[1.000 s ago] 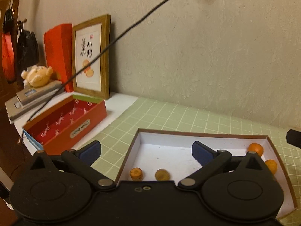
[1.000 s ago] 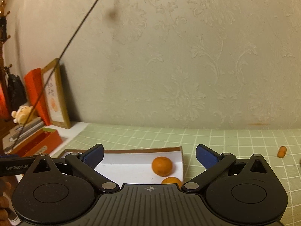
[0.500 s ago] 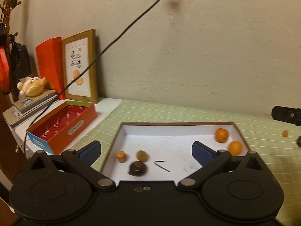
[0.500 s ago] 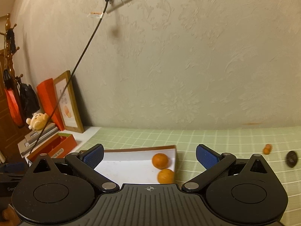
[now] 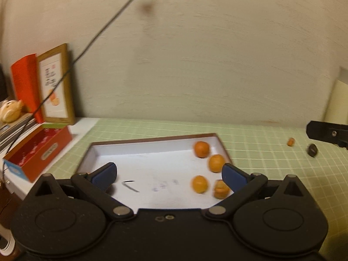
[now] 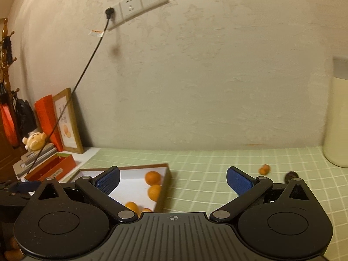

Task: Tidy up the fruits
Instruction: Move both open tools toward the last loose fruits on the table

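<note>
Shallow white cardboard tray with brown rim [image 5: 152, 139], on green grid-patterned table mat [image 5: 261, 163]: holds four small orange citrus fruits [image 5: 201, 149] grouped at its right end.

Outstanding: one small orange fruit [image 6: 264, 169] and one dark round fruit [image 5: 312, 150] loose on the mat, well right of the tray.

Left tool [image 5: 168, 174] and right tool [image 6: 173, 179]: both spread wide, empty.

Surroundings: red open box [image 5: 39, 150] and wooden picture frame [image 5: 55, 87] far left; cream cylindrical container [image 6: 337, 117] far right. Nothing blocks the loose fruit.
</note>
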